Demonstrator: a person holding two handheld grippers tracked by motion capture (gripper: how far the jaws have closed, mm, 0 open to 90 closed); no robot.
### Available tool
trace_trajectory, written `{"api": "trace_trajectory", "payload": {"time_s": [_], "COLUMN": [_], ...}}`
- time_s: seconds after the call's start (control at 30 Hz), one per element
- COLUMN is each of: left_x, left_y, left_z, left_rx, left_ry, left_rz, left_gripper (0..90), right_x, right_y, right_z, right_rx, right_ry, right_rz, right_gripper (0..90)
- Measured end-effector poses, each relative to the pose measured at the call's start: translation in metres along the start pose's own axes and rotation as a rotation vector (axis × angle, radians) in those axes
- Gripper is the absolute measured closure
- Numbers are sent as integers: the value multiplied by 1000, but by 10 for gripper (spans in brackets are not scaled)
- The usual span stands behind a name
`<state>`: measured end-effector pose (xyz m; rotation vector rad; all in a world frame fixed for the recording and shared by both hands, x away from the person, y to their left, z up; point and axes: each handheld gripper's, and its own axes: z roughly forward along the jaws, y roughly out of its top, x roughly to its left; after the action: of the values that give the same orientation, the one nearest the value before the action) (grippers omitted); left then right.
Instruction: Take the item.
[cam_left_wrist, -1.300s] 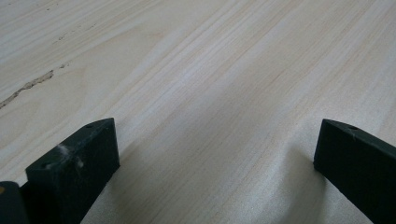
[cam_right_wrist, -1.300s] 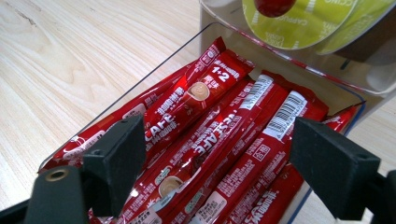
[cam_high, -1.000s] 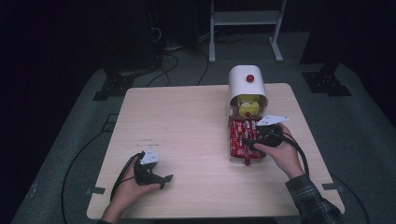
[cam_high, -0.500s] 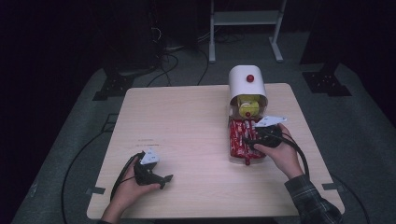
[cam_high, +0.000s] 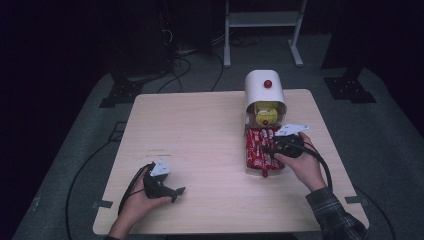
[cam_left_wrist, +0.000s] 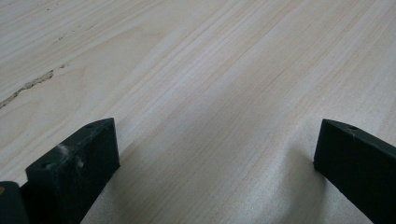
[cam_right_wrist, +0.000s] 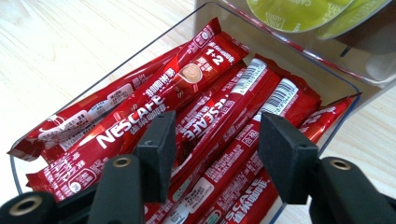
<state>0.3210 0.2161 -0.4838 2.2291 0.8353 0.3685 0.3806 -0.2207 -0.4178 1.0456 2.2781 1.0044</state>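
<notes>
Several red Nescafe sachets (cam_right_wrist: 187, 88) lie in a clear tray (cam_right_wrist: 42, 116) in front of a white dispenser (cam_high: 264, 87). The dispenser has a red knob and a yellow-green capsule (cam_high: 266, 114) in its mouth. My right gripper (cam_right_wrist: 219, 154) hovers just over the sachets (cam_high: 256, 147) with its jaws open, straddling one or two of them without squeezing. My right gripper (cam_high: 272, 149) is at the tray's right side in the high view. My left gripper (cam_high: 177, 190) rests low on the table's front left, and its jaws (cam_left_wrist: 215, 154) stand wide open over bare wood.
The light wooden table (cam_high: 200, 125) has bare room across its middle and left. A faint scratch (cam_left_wrist: 28, 86) marks the wood near the left gripper. Cables trail from both grippers. A white stand (cam_high: 262, 20) is on the dark floor behind the table.
</notes>
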Motion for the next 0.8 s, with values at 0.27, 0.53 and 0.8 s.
{"api": "trace_trajectory", "payload": {"time_s": [0.27, 0.53, 0.8], "left_x": [0, 0, 0], "left_y": [0, 0, 0], "left_z": [0, 0, 0], "left_rx": [0, 1, 0], "left_ry": [0, 0, 0], "left_rz": [0, 1, 0], "left_gripper": [0, 0, 0], "right_x": [0, 1, -4], "right_y": [1, 0, -3], "right_z": [-3, -1, -4], "right_rx": [-8, 11, 20], "right_ry": [20, 36, 41], "right_rz": [12, 43, 115], "right_gripper": [596, 706, 856]}}
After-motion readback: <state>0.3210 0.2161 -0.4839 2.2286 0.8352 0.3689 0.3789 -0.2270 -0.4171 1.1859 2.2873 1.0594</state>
